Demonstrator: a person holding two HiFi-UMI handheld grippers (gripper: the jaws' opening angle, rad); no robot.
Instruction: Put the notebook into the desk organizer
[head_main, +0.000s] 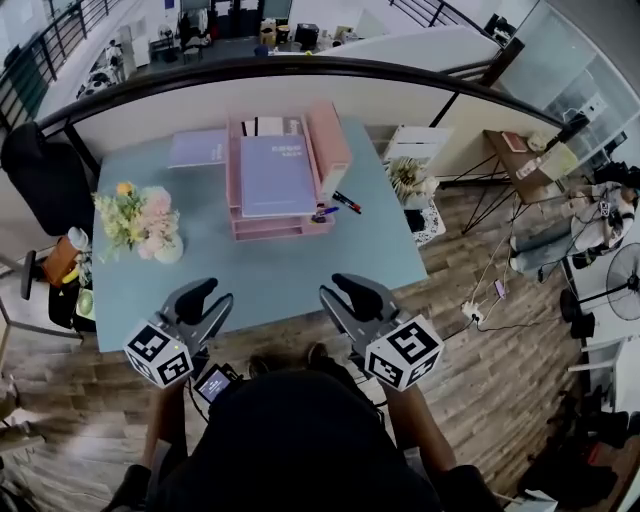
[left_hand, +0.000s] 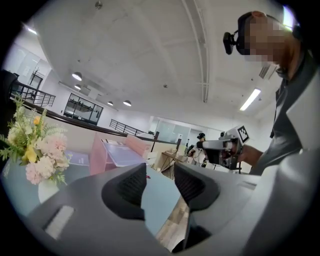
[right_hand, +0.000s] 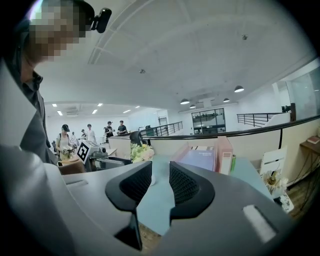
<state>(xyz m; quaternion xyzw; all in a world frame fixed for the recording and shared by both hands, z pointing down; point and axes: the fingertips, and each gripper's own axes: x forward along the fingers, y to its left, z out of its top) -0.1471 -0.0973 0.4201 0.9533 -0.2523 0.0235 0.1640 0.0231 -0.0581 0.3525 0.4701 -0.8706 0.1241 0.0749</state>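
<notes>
A purple notebook lies flat on the top tray of the pink desk organizer at the middle back of the teal table. The left gripper view shows the notebook in the organizer, and so does the right gripper view, with notebook and organizer. A second purple notebook rests on the table left of the organizer. My left gripper and right gripper hover over the table's near edge, well short of the organizer. Both are open with nothing between the jaws.
A vase of flowers stands at the table's left. Pens lie by the organizer's right front corner. A black chair sits left of the table, and a low partition wall runs behind it. Wooden floor lies to the right.
</notes>
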